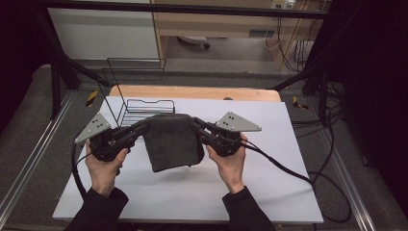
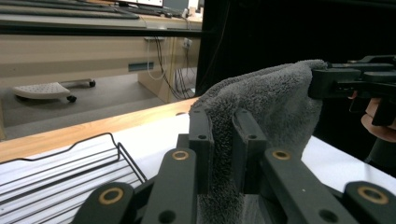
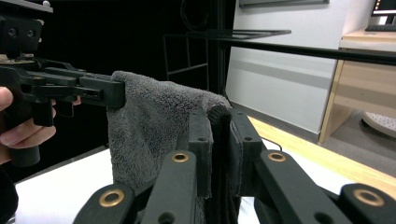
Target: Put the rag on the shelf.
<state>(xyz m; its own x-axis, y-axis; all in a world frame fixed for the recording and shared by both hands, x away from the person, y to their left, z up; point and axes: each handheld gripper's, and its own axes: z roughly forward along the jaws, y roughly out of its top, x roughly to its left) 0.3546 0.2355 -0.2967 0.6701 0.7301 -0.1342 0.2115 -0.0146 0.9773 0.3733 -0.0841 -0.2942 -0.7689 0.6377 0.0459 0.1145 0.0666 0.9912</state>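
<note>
Grey terry towel (image 1: pixel 172 140) folded, held off white table sheet (image 1: pixel 269 192), hanging below fingers. Left gripper (image 1: pixel 143 126) clamped on towel's top left corner; pads (image 2: pixel 201 140) pinch fabric. Right gripper (image 1: pixel 195 124) clamped on top right corner; pads (image 3: pixel 201 140) pinch folded edge. Top edge spans fingertip to fingertip, sagging slightly. Long axis appears vertical, free edge pointing down toward sheet. Both hands equally near. Wire rack (image 1: pixel 144 108) just beyond left fingers, likely placement reference.

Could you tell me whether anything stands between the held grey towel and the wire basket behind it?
Nothing visible does. The grey towel hangs between the left gripper and right gripper, both clamped on its top corners, and the wire basket sits just behind it, its top open.
</note>
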